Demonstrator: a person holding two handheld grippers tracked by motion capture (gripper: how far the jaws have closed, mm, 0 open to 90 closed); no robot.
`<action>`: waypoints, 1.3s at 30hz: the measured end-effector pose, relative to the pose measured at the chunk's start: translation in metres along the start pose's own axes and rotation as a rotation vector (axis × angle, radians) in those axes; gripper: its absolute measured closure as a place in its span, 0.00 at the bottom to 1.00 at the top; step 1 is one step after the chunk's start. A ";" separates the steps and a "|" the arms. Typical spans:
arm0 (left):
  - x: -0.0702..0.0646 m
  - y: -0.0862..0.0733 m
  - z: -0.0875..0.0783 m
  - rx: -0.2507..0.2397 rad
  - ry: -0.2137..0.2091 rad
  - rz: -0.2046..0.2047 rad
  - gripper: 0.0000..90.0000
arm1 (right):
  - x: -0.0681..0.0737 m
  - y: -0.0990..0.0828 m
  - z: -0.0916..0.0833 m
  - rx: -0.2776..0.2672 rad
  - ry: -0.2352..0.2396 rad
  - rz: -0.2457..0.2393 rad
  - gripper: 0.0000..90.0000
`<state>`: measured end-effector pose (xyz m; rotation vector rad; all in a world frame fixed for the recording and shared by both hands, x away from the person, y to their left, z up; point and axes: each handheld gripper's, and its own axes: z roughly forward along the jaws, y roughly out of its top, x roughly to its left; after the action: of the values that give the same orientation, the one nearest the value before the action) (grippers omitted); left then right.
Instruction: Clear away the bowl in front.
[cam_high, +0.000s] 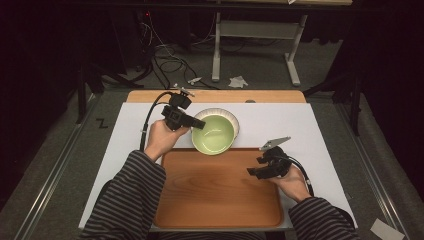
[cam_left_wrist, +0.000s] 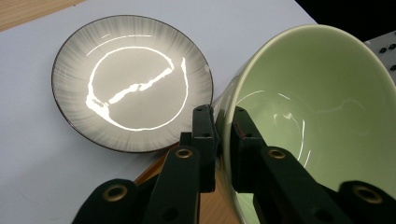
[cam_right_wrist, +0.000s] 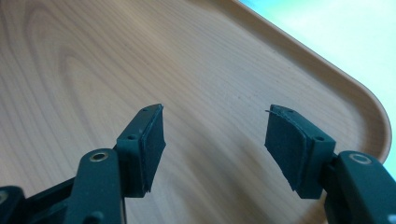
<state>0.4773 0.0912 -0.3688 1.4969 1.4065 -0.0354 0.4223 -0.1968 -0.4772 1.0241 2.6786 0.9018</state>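
Your left gripper (cam_left_wrist: 223, 135) is clamped on the rim of the green bowl (cam_high: 214, 134), which is tilted beside the grey plate (cam_left_wrist: 132, 81), at the tray's (cam_high: 215, 195) far edge. Next, I think, you carry it onto the tray; clear that raised edge. Your right gripper (cam_right_wrist: 215, 140) waits with jaws apart over bare wood, with much free room.

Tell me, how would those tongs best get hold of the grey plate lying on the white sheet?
By its rim. The grey plate is shallow and lies flat on the white sheet, so only its raised edge offers a thin lip. Probably slip one pad under the edge and one over it, coming in low from the side, much as the left tongs pinch the green bowl at its wall.
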 end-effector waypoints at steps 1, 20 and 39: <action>0.000 0.000 0.000 0.000 0.000 0.000 0.92 | 0.000 0.000 0.000 0.000 0.000 0.000 0.43; -0.001 -0.021 -0.013 0.029 -0.013 0.028 0.92 | 0.000 0.000 0.000 0.002 0.003 0.007 0.43; 0.009 -0.044 -0.016 0.063 -0.008 0.013 0.92 | 0.000 0.000 0.000 0.001 0.001 0.007 0.43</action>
<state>0.4379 0.0986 -0.3939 1.5561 1.4001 -0.0788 0.4225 -0.1970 -0.4771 1.0336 2.6783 0.9029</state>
